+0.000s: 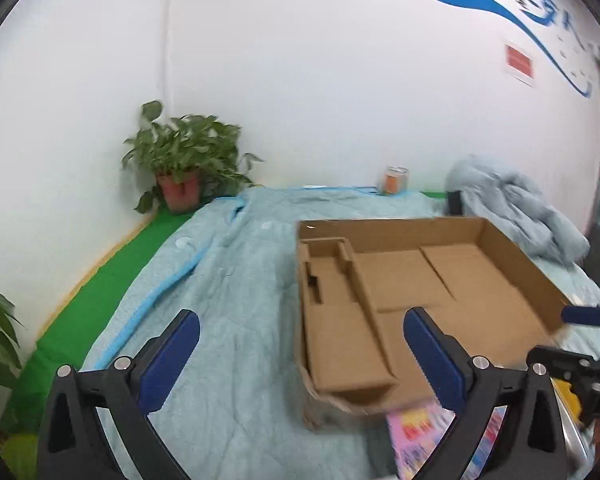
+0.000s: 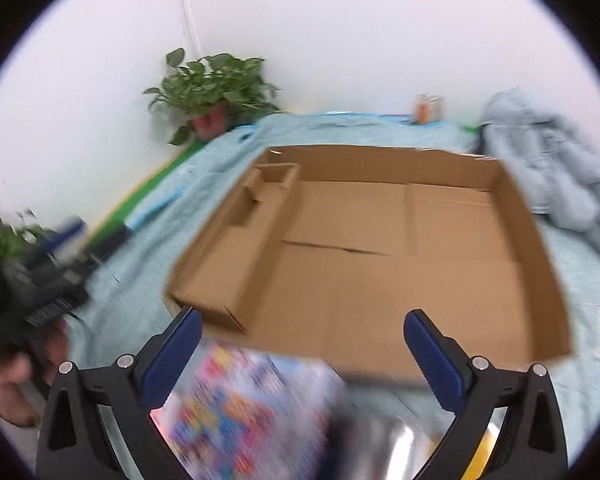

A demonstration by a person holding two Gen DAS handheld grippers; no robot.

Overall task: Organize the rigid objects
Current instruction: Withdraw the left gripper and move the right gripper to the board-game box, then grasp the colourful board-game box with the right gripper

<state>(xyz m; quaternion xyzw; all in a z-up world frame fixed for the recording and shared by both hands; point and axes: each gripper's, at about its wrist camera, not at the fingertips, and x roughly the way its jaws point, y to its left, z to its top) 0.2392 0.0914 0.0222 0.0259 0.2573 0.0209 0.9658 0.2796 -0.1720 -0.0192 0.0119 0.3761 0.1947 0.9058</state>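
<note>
Cardboard tray (image 2: 380,256) sitting empty mid-blanket (image 1: 236,280), toward its far edge. Left gripper (image 1: 300,360) gaping wide, nothing between the pads; right gripper (image 2: 300,360) equally wide, equally bare. Colourful book (image 2: 236,412) lying blurred just off the tray's near edge. Looks like the gap between picks. Next up, probably: dropping onto that book, closing squarely, lifting over the near wall.

Pale blue quilt (image 1: 236,320), cardboard tray (image 2: 380,300), colourful book (image 2: 252,408), crumpled jacket (image 1: 512,208)

A cardboard box (image 2: 380,264) lies on the blanket (image 1: 228,280), potted plant (image 1: 184,160) behind
</note>
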